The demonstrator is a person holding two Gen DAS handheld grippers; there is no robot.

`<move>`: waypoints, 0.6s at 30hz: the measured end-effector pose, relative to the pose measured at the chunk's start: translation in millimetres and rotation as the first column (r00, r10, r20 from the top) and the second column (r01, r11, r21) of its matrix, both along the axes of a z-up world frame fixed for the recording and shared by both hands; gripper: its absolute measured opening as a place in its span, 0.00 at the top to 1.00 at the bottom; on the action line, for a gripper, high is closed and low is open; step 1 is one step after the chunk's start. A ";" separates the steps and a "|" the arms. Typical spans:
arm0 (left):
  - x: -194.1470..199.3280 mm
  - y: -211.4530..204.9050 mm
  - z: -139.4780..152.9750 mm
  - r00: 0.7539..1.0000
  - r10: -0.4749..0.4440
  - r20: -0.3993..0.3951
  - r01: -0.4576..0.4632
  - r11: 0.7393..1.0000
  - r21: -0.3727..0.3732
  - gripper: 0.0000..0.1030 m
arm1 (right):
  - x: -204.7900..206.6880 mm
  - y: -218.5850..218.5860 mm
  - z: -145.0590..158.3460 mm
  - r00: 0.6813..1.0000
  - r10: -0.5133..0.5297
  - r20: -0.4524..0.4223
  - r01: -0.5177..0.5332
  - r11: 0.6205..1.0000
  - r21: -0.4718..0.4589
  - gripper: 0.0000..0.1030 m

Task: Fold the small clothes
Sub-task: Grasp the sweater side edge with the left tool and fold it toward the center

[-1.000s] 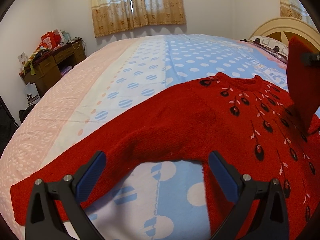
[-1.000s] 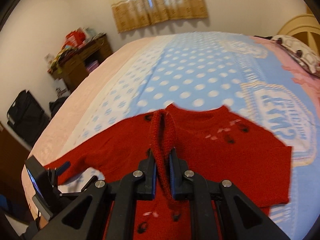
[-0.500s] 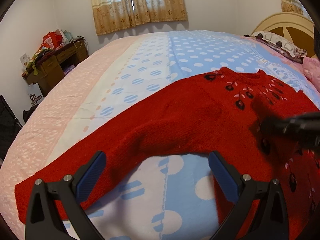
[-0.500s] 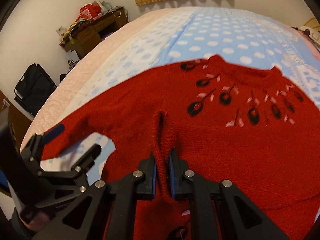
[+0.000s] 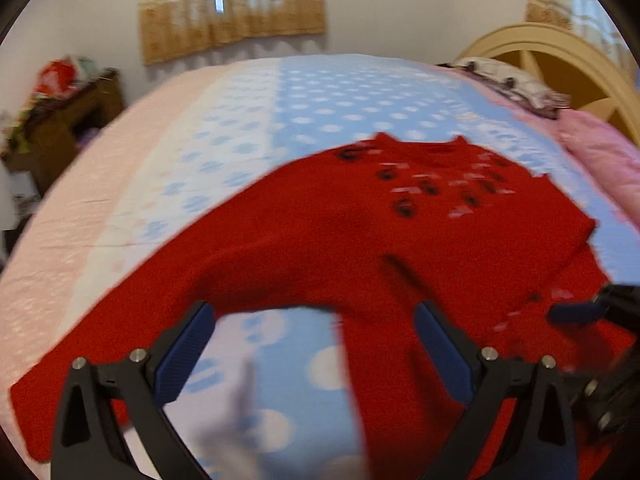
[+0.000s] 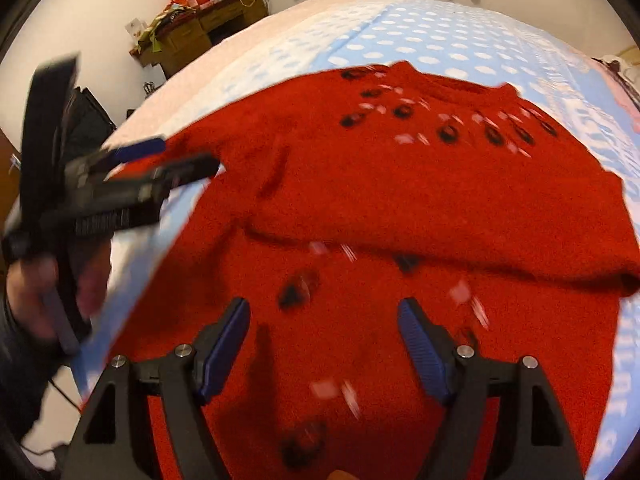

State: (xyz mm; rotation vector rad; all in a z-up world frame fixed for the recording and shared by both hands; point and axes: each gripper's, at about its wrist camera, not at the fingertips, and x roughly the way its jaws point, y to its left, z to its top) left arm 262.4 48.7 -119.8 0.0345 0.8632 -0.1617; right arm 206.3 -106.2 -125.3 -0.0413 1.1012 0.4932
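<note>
The right claw [image 6: 324, 344], clamped on the sleeve [image 6: 440, 236] half a second ago, now gapes apart; that sleeve lies folded across the red sweater [image 5: 360, 240] on the bed [image 5: 320, 92]; the left claw [image 5: 312, 356] hovers apart near the left sleeve, likely next.

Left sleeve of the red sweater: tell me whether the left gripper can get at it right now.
Probably yes. The left gripper is open and empty, and the sleeve lies flat on the bedspread just beyond its fingertips, with nothing lying between them.
</note>
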 end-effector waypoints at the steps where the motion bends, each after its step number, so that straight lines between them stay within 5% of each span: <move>1: 3.0 -6.9 -1.1 1.000 -0.021 -0.015 0.021 1.000 -0.011 0.07 | -4.3 -5.4 -0.2 1.000 -0.008 0.007 0.008 1.000 -0.009 0.25; 10: 33.7 -61.5 -29.7 0.978 -0.130 -0.163 0.120 0.990 -0.069 0.58 | -32.4 -24.4 -4.3 0.997 -0.011 0.082 0.017 0.998 -0.062 0.25; 12: 34.4 -66.2 -28.9 0.982 -0.137 -0.131 0.130 0.990 -0.061 0.86 | -34.5 -23.5 -5.7 0.996 -0.007 0.088 0.014 0.997 -0.073 0.25; 18: 37.5 -50.5 -0.4 0.991 -0.128 -0.030 0.128 0.992 -0.016 0.92 | -39.0 -30.2 -4.4 0.997 -0.020 0.078 0.024 0.999 -0.049 0.25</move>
